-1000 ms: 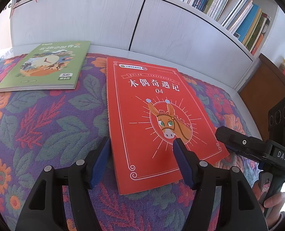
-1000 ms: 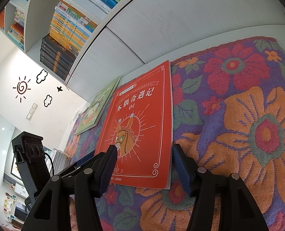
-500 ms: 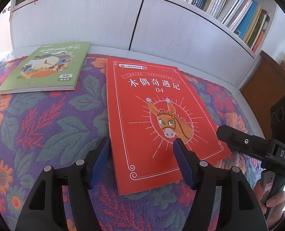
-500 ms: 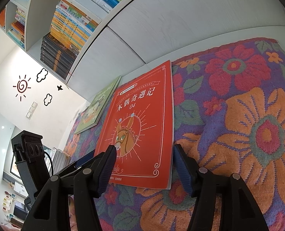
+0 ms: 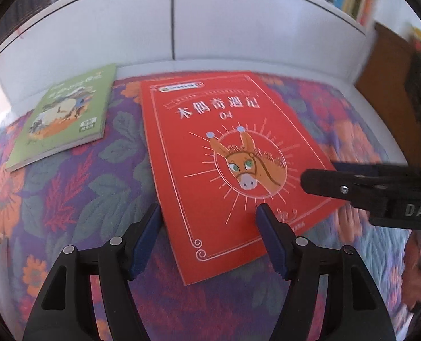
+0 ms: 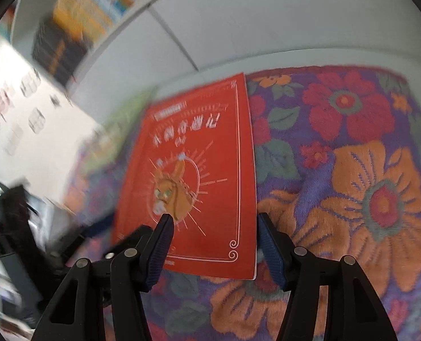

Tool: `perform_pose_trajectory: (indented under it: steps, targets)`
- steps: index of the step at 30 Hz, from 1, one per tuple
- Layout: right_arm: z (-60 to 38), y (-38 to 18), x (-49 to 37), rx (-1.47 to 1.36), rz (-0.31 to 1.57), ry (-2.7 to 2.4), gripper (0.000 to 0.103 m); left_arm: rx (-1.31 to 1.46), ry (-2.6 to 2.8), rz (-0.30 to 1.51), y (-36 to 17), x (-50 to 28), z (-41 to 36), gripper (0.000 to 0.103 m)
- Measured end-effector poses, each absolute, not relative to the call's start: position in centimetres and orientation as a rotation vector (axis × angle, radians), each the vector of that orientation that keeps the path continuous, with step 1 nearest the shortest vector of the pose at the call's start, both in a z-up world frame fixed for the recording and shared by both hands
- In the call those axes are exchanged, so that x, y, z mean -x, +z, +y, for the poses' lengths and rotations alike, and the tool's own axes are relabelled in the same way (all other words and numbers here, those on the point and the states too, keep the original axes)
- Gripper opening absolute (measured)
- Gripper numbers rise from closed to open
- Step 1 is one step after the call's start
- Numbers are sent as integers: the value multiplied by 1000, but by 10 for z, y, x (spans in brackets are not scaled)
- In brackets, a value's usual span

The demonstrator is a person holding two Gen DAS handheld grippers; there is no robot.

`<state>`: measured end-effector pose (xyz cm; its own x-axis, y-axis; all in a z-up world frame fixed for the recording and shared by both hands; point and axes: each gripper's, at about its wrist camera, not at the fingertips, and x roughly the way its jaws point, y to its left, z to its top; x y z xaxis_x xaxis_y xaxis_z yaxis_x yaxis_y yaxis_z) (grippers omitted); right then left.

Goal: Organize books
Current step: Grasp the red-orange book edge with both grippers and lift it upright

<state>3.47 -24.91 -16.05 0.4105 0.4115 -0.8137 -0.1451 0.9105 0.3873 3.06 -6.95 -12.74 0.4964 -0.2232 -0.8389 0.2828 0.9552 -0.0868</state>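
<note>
- Left gripper (image 5: 207, 213) gapes open, straddling the red donkey book's (image 5: 227, 153) near-left edge; right gripper (image 6: 213, 227) spread open over its near-right corner.
- Since a second ago, both views swung.
- Green book (image 5: 65, 119) lies far left; right view blurred.

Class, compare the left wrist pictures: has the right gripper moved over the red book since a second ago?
Yes. The right gripper has pushed further left across the red book, its tip now nearer the printed donkey.

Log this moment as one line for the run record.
left gripper: open, fingers straddling near-left corner of red donkey-cover book | right gripper: open, at its near-right corner | green paperback book: flat on floral cloth
</note>
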Motion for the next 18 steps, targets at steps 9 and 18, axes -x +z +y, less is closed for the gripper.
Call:
perform_pose_trajectory:
  steps: [9,18]
  targets:
    - [-248,-162,20,-345,1190,467,60,-74,-408,1084,-128,40,-39,65]
    - [-260,-178,91,-449,1289,700,59,134,-588,1187,-131,74,17,60]
